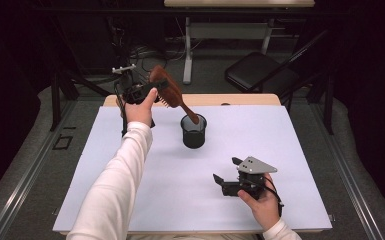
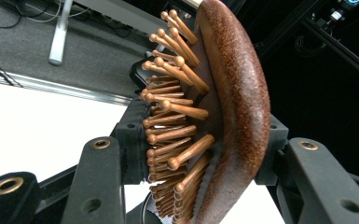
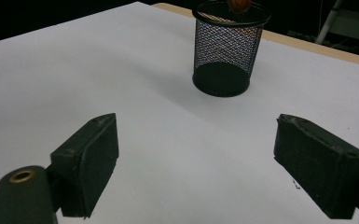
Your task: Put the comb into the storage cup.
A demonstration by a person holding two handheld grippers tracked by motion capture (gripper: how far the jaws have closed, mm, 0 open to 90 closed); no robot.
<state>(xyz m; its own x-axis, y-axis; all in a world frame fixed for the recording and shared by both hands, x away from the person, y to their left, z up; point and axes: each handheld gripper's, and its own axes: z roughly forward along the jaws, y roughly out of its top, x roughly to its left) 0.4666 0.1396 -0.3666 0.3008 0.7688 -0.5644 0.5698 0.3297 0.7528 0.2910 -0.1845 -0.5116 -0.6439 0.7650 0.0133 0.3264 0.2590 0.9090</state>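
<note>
Partly hidden: hairbrush (image 1: pixel 168 90) handle tip inside mesh cup (image 1: pixel 194 133) | left tongs (image 1: pixel 156 93) clamped

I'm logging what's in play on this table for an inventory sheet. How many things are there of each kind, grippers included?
Wooden hairbrush: 1, clamped in the left gripper, handle end at the cup's mouth
Black mesh cup: 1, upright on the white table
Handheld grippers: 2, left one and right gripper, jaws open and empty
Total: 4
</note>
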